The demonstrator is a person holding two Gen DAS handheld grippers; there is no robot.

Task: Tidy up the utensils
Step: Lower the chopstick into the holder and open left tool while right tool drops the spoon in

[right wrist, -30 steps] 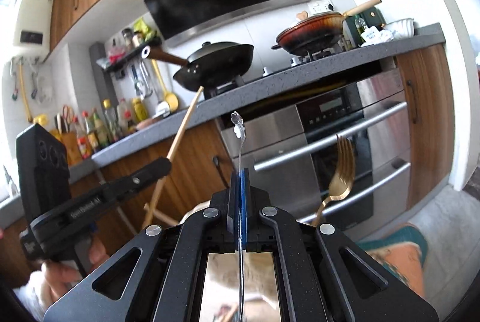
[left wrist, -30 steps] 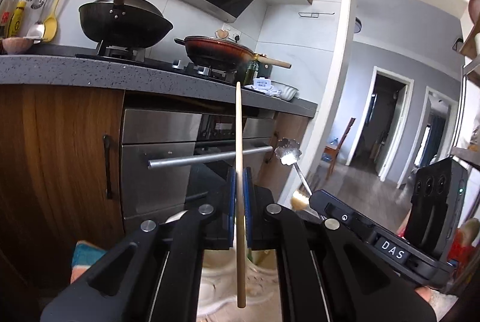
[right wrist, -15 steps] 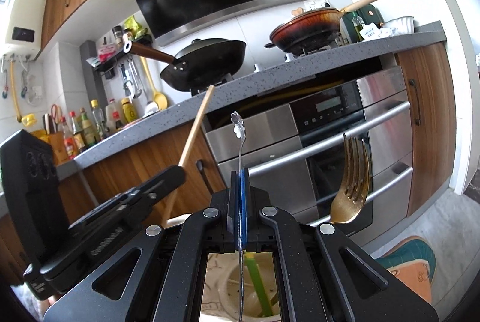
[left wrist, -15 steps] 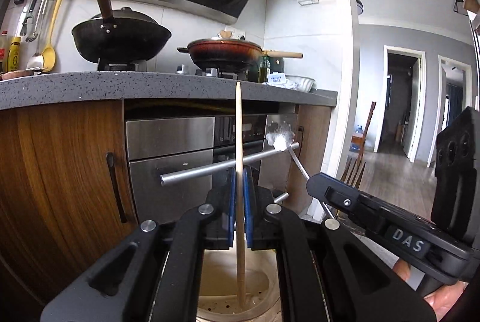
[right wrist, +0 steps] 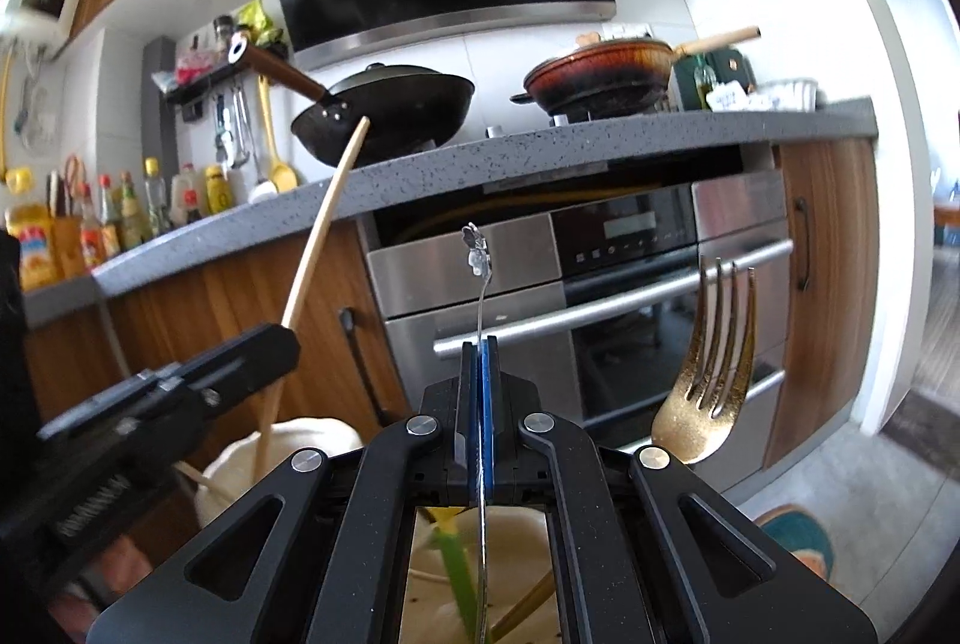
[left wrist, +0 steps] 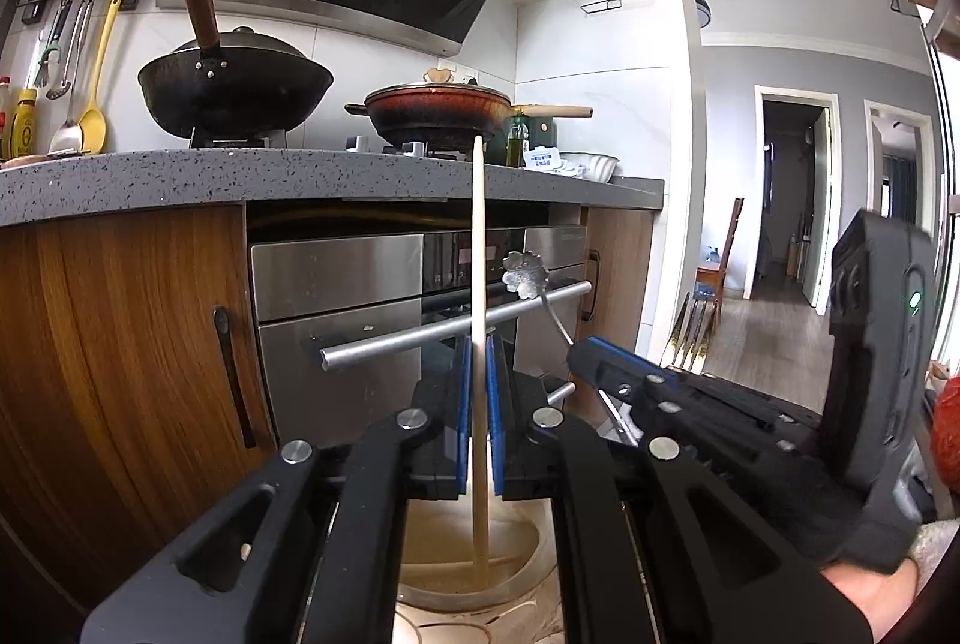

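While the black wok (left wrist: 234, 89) sits on the stove at about ten o'clock on the grey surface (left wrist: 180, 176), the left gripper (left wrist: 477, 428) has its fingers clamped on a wooden chopstick (left wrist: 479, 284). That stick stands nearly upright, its lower end down inside a pale round holder (left wrist: 522, 554) just under the gripper. At two o'clock from it, the right gripper (right wrist: 478, 404) comes in close beside, its fingers pressed together on the thin handle of a silver utensil (right wrist: 480, 296) with a flower-shaped end. This utensil also points upward, its lower part hidden down between the arms over the cream holder (right wrist: 522, 530), where a green stick (right wrist: 453, 560) leans. Farther right, at three o'clock, a gold fork (right wrist: 714, 374) stands tines up before the steel oven (right wrist: 630, 284).
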